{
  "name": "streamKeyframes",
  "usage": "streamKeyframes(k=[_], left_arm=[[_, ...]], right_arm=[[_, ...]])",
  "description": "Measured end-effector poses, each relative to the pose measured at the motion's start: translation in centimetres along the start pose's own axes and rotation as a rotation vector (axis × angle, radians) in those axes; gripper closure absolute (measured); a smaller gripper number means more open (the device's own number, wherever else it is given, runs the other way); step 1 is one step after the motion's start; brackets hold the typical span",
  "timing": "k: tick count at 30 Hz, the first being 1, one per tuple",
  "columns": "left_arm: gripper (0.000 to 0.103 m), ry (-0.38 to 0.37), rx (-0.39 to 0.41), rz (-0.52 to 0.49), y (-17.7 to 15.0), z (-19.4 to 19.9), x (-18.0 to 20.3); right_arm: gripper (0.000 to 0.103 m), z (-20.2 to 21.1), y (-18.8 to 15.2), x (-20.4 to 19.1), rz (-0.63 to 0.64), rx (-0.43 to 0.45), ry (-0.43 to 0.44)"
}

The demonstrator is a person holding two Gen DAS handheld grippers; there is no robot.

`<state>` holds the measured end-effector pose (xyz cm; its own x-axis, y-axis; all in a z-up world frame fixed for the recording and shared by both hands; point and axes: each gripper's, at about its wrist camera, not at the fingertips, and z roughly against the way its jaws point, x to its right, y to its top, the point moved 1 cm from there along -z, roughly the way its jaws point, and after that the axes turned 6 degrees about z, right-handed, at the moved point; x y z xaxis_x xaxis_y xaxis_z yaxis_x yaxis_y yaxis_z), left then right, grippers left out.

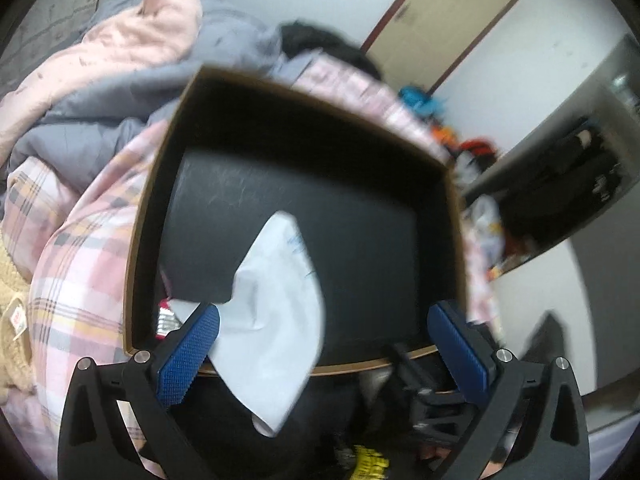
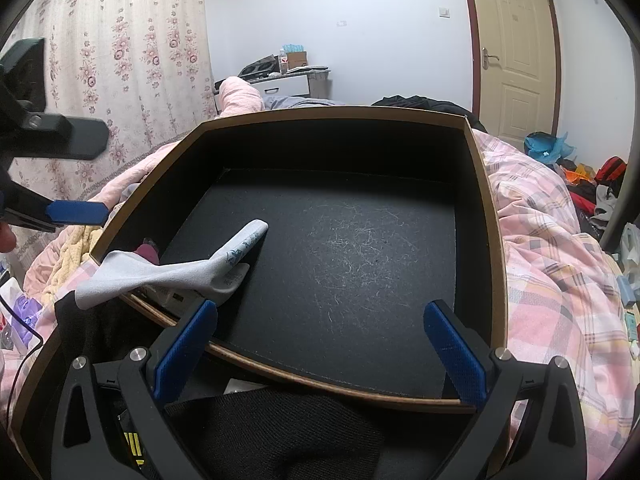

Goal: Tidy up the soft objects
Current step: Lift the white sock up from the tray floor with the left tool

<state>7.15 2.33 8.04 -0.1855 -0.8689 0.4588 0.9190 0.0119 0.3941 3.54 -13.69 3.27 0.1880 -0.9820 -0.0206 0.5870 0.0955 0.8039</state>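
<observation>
A black box with a brown rim (image 1: pixel 304 96) (image 2: pixel 340 110) sits on the bed. A white sock (image 1: pixel 280 300) (image 2: pixel 180 268) is draped over its side rim, toe inside on the black floor, cuff hanging outside. My left gripper (image 1: pixel 324 320) (image 2: pixel 92 176) is open above that rim. The sock lies loose beside its left pad (image 1: pixel 192 356), and nothing presses on it. My right gripper (image 2: pixel 322 312) is open over the near rim with nothing between its fingers. A dark red item (image 2: pixel 148 250) sits in the box corner under the sock.
A black knitted garment (image 2: pixel 272 432) lies in front of the box, below my right gripper. Pink plaid bedding (image 2: pixel 560 280) surrounds the box, with a pink and grey quilt (image 1: pixel 132 52) behind. Bags and clothes (image 2: pixel 580 168) clutter the floor by the door (image 2: pixel 516 60).
</observation>
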Motion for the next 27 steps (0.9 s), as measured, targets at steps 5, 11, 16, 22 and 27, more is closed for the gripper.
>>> streamKeyframes(k=[5,11,16,22,27], left_arm=[[0.000,0.242,-0.067,-0.165,0.2,-4.3,1.3],[0.000,0.362,-0.130,-0.313,-0.3,-8.1,2.9],[0.000,0.300,-0.218,-0.269,-0.7,-10.5,2.5],[0.045,0.295,-0.210,-0.162,-0.2,-11.6,0.1],[0.072,0.316,-0.213,-0.171,-0.4,-12.2,-1.3]], right_arm=[[0.001,0.0,0.0,0.0,-0.001,0.000,0.000],[0.001,0.0,0.0,0.0,-0.001,0.001,0.000],[0.001,0.0,0.0,0.0,-0.001,0.002,0.000],[0.001,0.0,0.0,0.0,-0.002,0.002,0.000],[0.001,0.0,0.0,0.0,-0.001,0.002,0.000]])
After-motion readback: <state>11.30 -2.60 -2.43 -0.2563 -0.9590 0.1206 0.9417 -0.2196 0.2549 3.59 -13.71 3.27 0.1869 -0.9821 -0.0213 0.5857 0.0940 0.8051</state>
